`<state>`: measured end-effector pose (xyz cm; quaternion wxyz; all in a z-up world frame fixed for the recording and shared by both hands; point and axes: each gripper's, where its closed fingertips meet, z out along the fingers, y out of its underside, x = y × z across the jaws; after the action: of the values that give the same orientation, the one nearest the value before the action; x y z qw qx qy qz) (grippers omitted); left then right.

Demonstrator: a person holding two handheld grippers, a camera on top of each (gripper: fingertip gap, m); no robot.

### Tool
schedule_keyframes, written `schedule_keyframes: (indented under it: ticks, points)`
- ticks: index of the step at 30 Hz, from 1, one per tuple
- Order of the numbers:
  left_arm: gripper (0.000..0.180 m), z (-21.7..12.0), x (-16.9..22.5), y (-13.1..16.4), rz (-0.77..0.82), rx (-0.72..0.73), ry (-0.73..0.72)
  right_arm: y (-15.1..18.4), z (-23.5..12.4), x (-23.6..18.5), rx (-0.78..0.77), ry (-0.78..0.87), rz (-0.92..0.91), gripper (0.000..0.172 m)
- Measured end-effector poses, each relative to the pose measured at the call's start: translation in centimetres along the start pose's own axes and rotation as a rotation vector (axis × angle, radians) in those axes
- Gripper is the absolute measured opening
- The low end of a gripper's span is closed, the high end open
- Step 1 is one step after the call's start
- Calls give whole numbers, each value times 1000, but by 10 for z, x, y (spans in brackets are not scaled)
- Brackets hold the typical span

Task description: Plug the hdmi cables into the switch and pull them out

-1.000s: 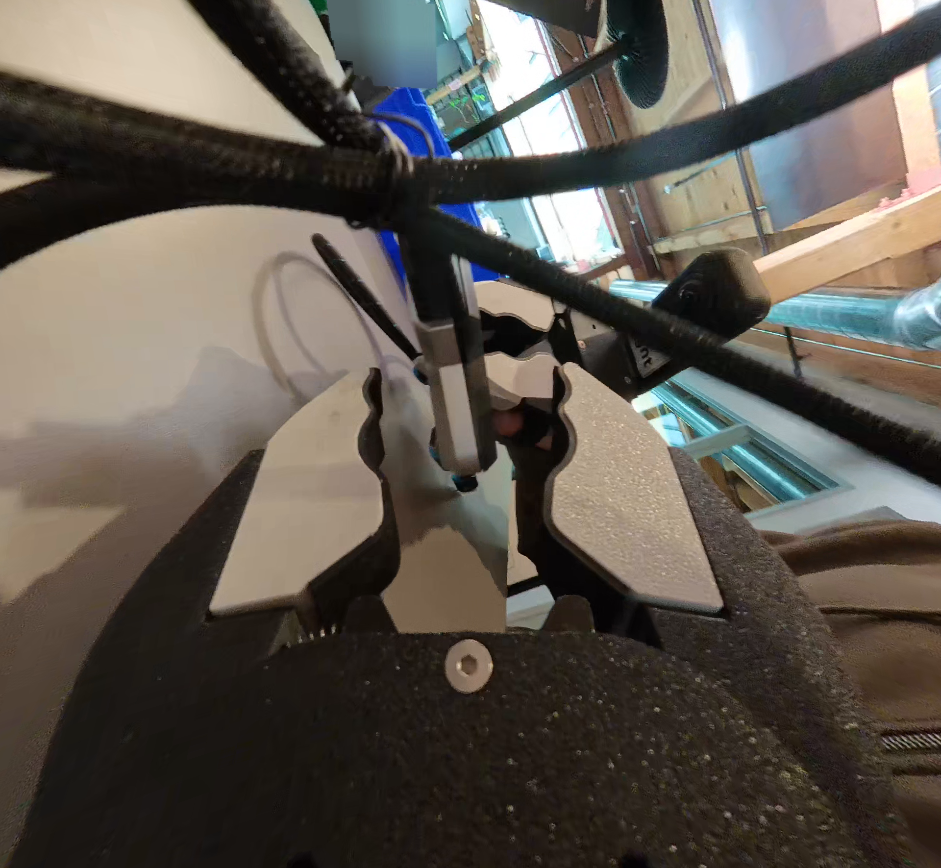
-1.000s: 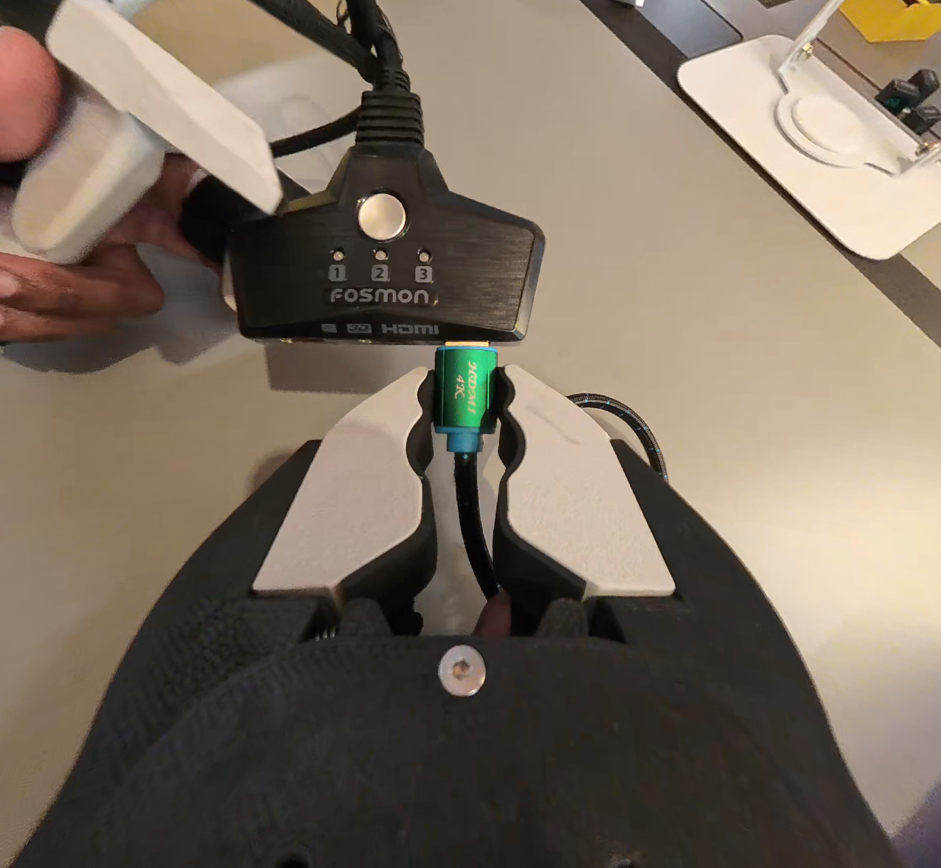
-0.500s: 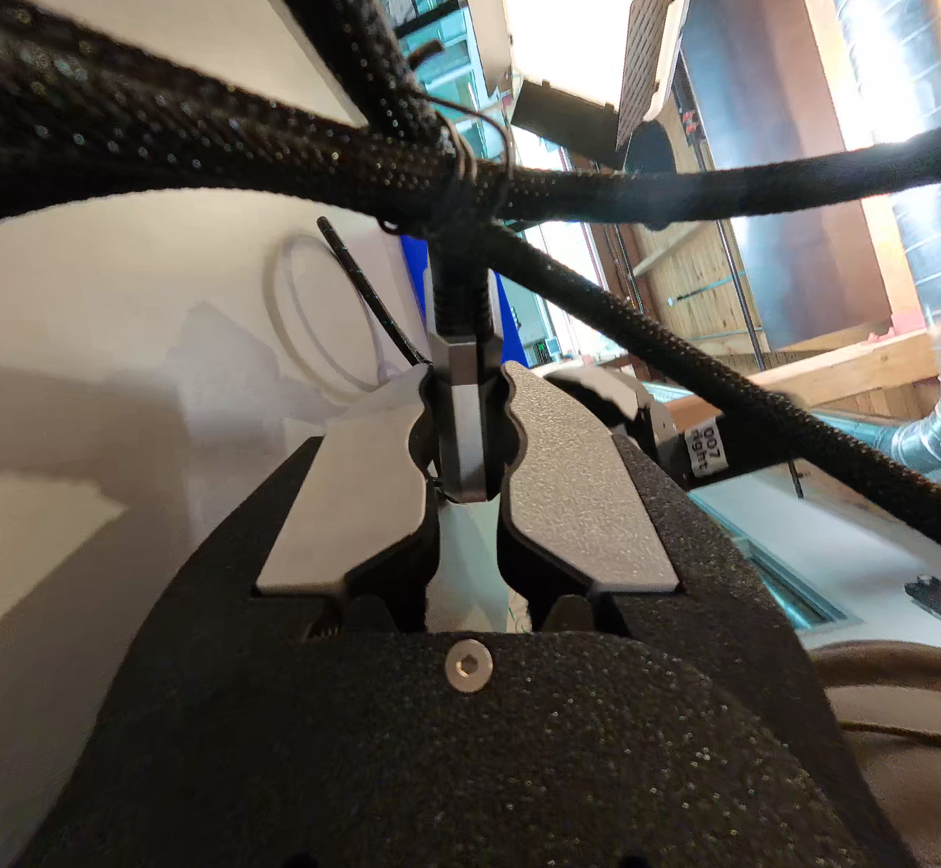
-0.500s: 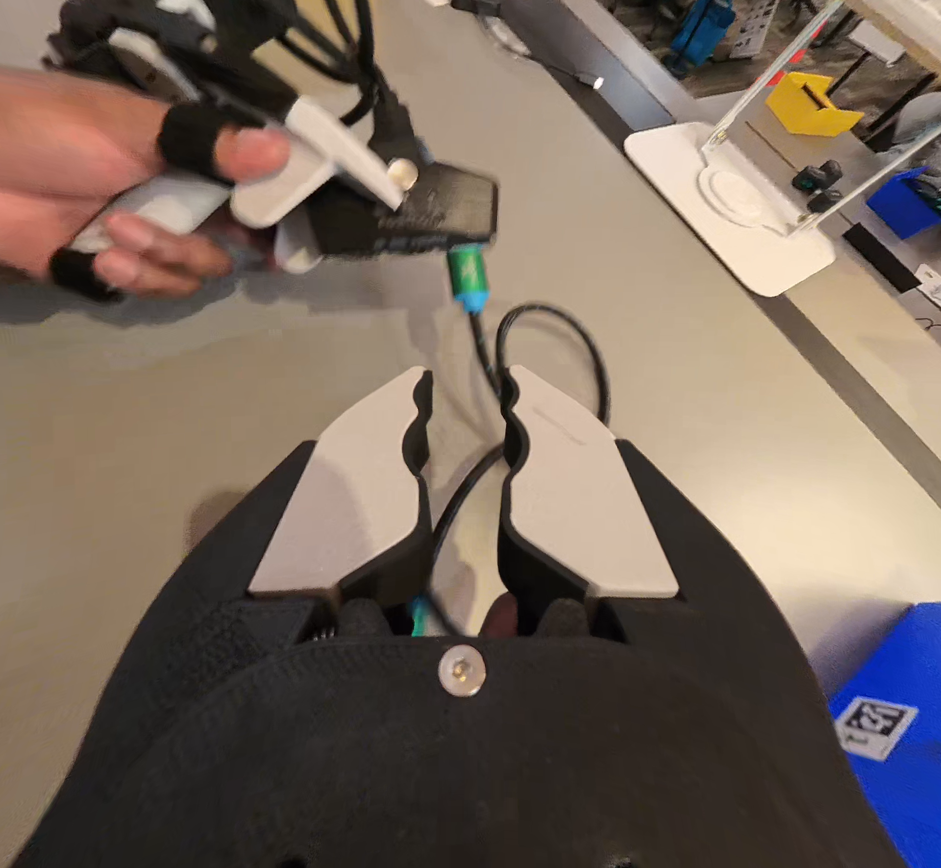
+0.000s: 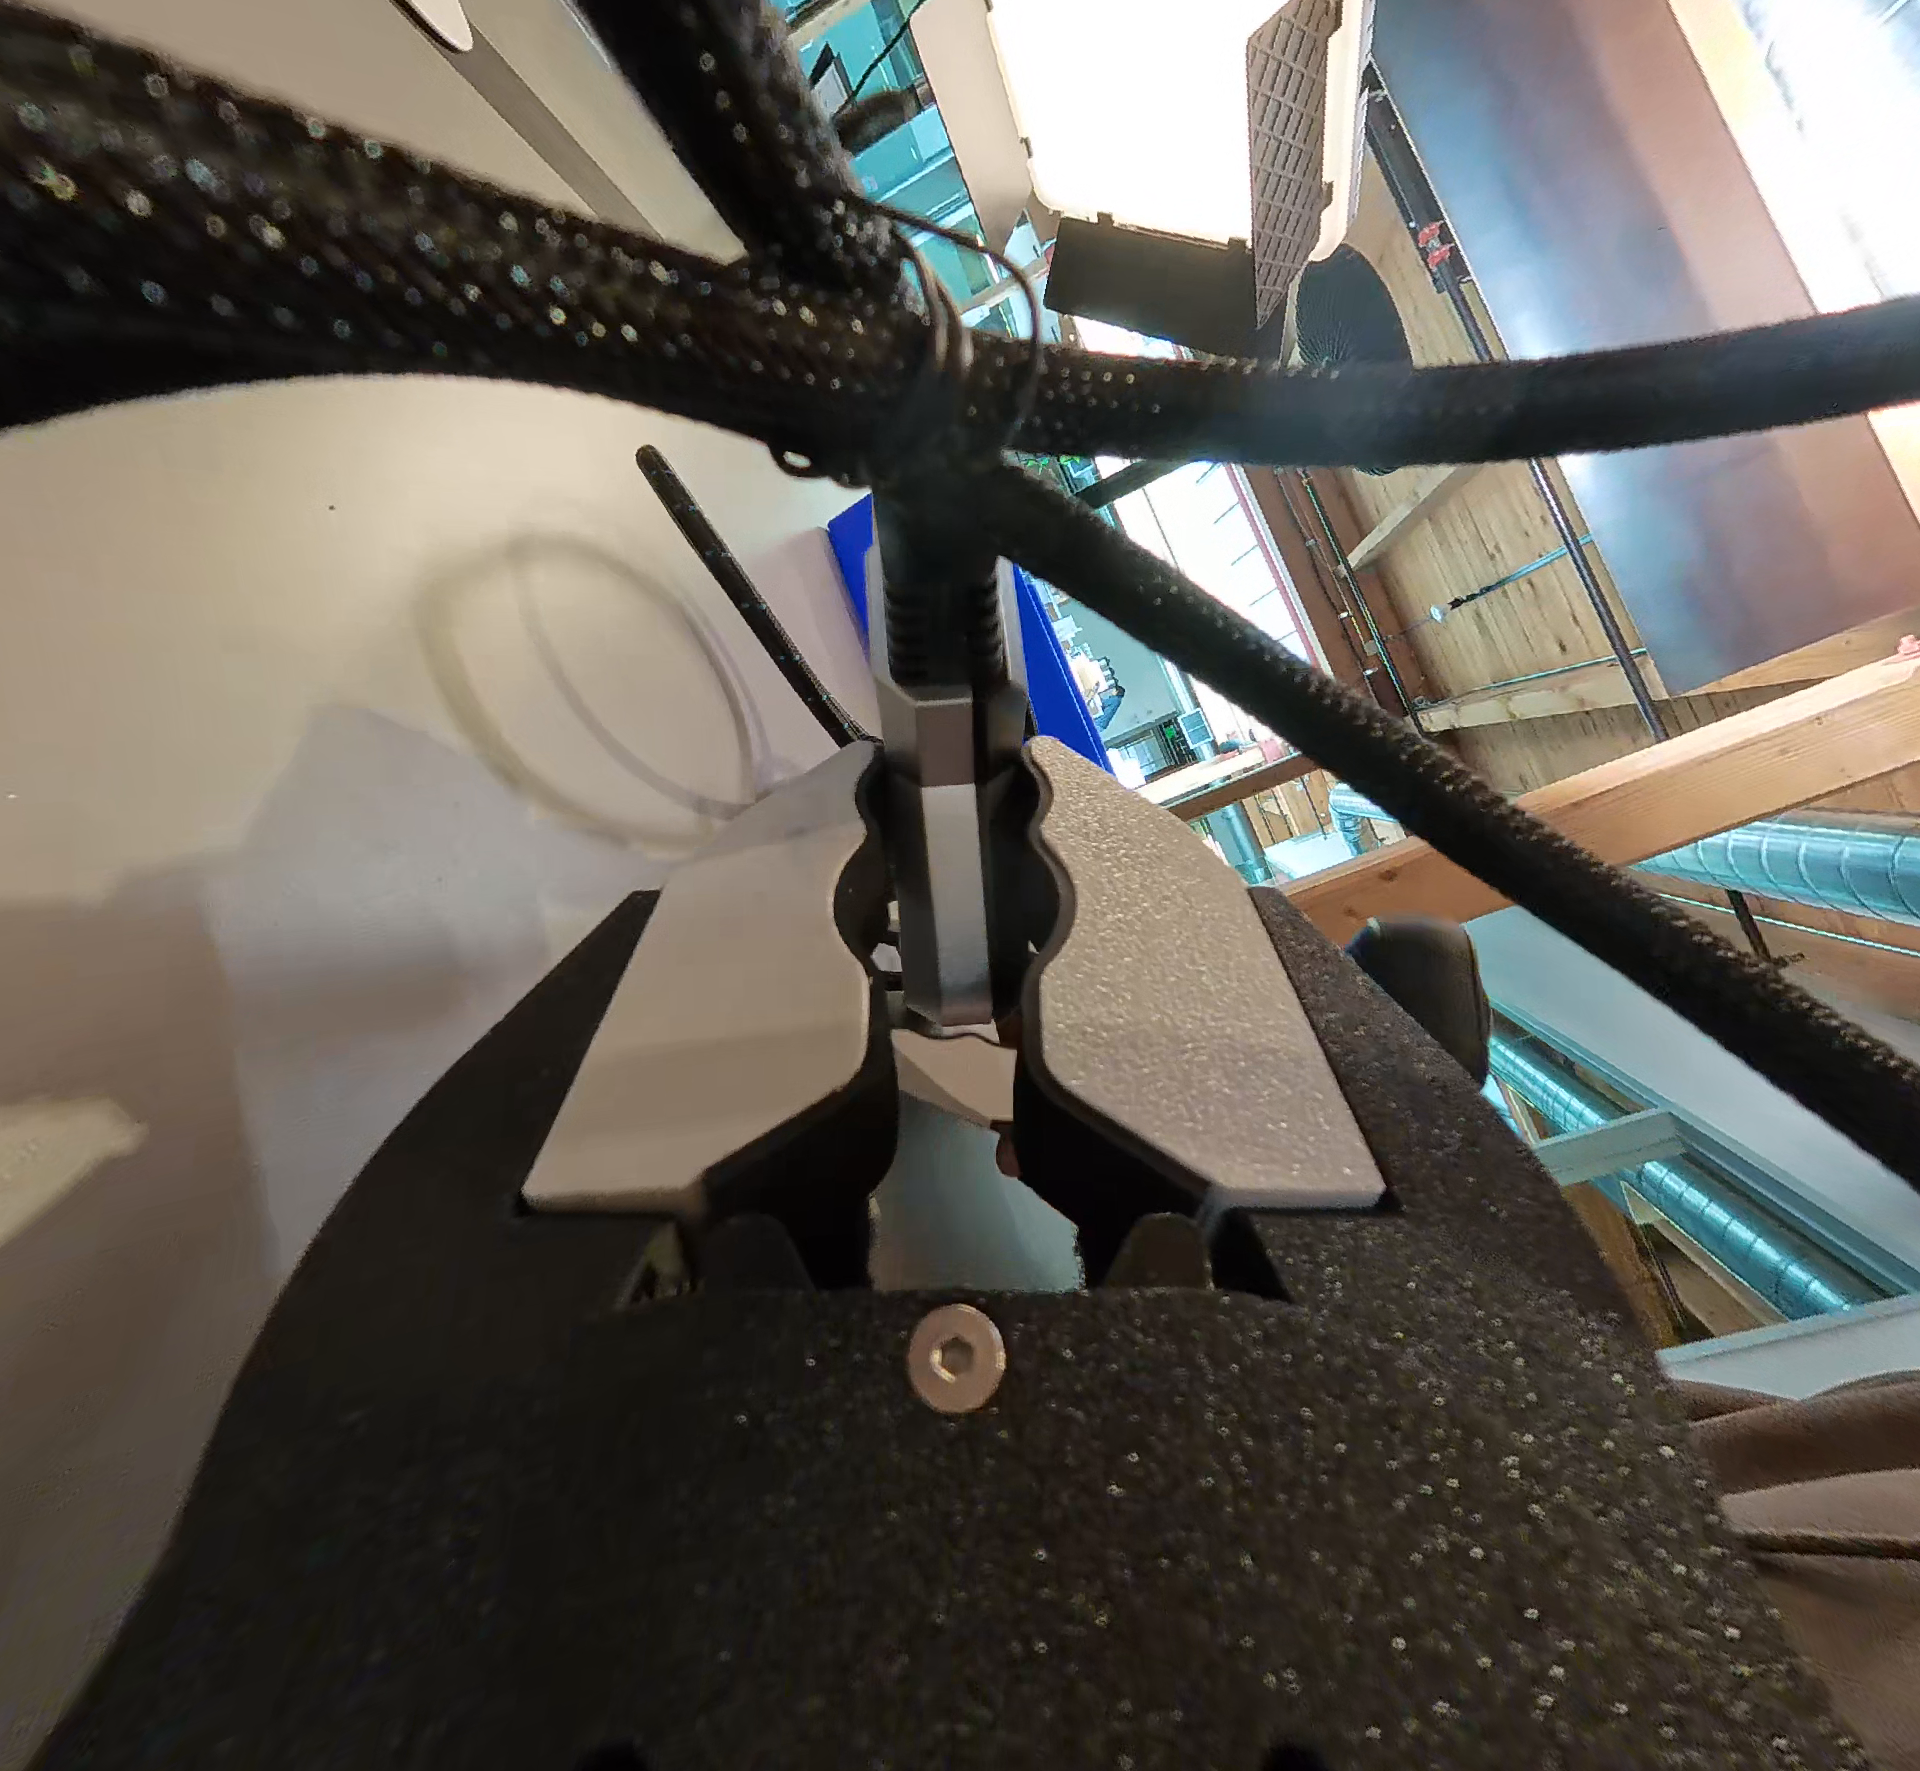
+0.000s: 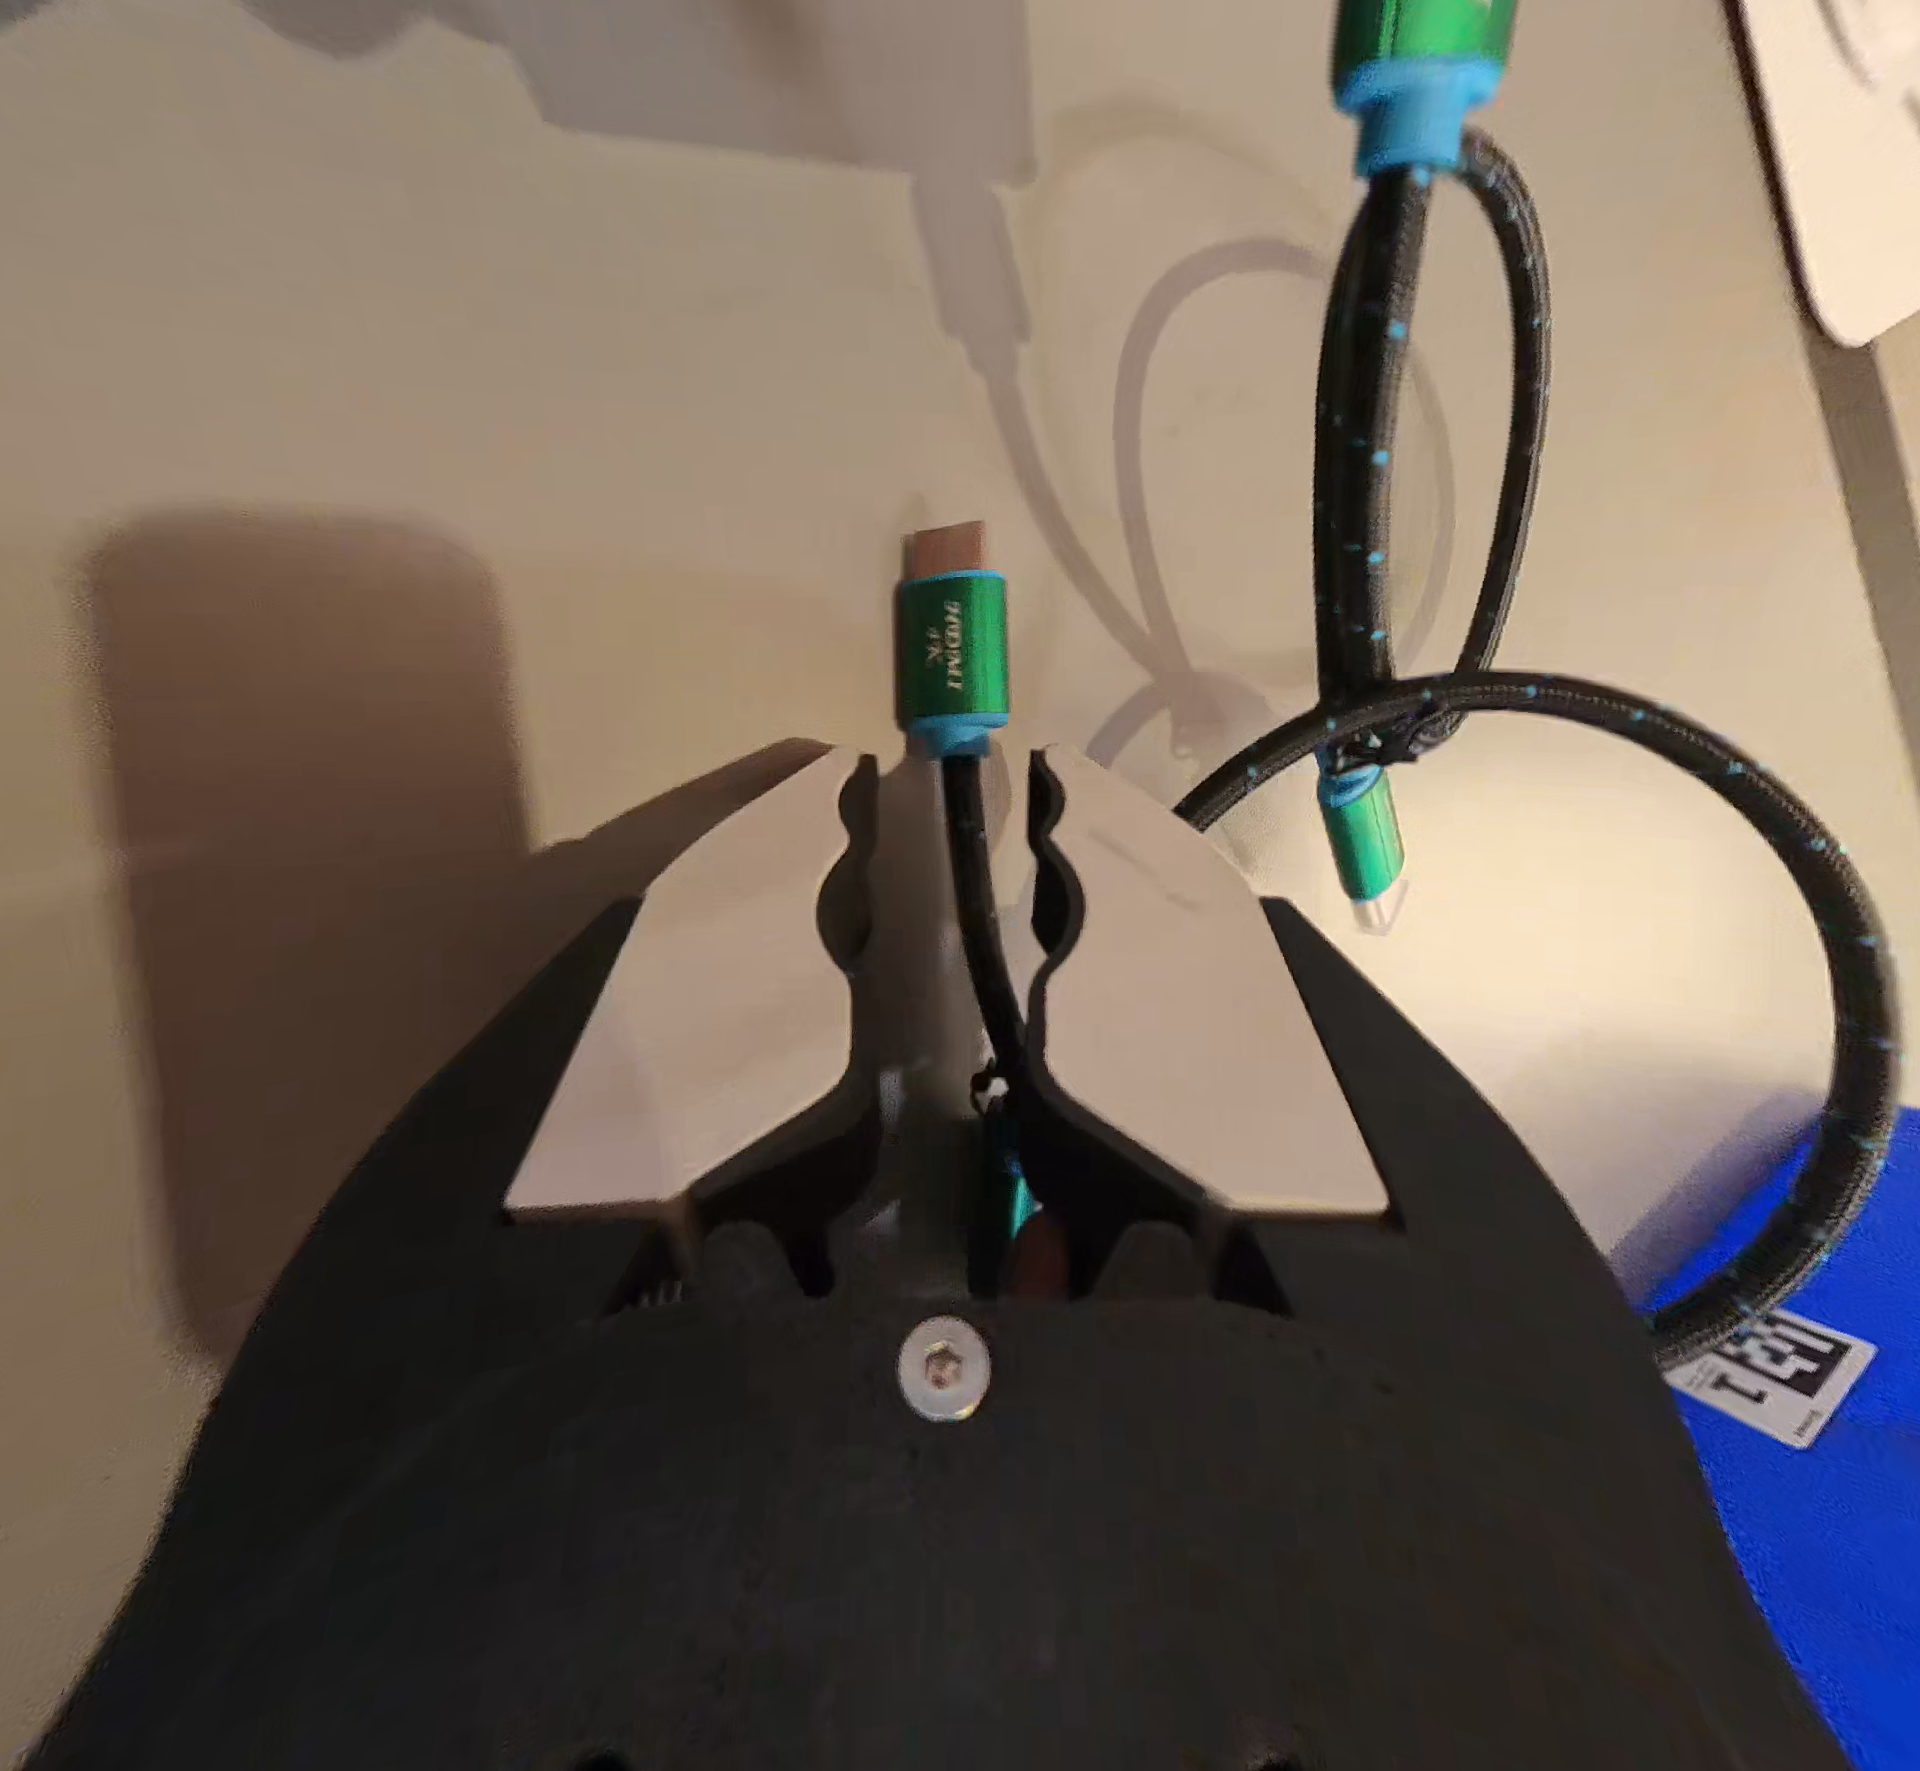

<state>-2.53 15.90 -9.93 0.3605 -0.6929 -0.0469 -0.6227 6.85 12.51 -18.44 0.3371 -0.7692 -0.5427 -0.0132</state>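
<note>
Two tongs, two poses. My left gripper [image 5: 951, 848] is tipped steeply upward toward a bright light panel [image 5: 1132, 38], its pads clamped on the thin edge of a dark grey switch box [image 5: 940, 848] whose black braided cables [image 5: 416, 267] fan overhead. My right gripper [image 6: 951, 848] points down at the beige table [image 6: 416, 319], jaws narrow, not gripping; a black cord [image 6: 971, 890] runs loose between them, its green plug [image 6: 951, 656] just past the tips.

Right tongs [image 6: 951, 765] parted around black braided cable [image 6: 971, 890], green connector [image 6: 952, 651] just beyond tips, beige table [image 6: 416, 319]
</note>
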Motion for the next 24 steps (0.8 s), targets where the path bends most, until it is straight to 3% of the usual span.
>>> schedule_keyframes:
  ticks: [3,9,17,24]
  points:
    - [21,-5,-1,-4,19,16,-18,5,4,3,-52,-16,37,8]
    - [21,-15,-7,-11,76,30,-56,5,-4,-7,-1,-74,40,7]
    - [21,-16,-15,-13,126,33,-97,-7,-37,4,149,-6,78,6]
    - [21,-18,-22,-20,139,52,-134,5,-46,3,136,24,75,8]
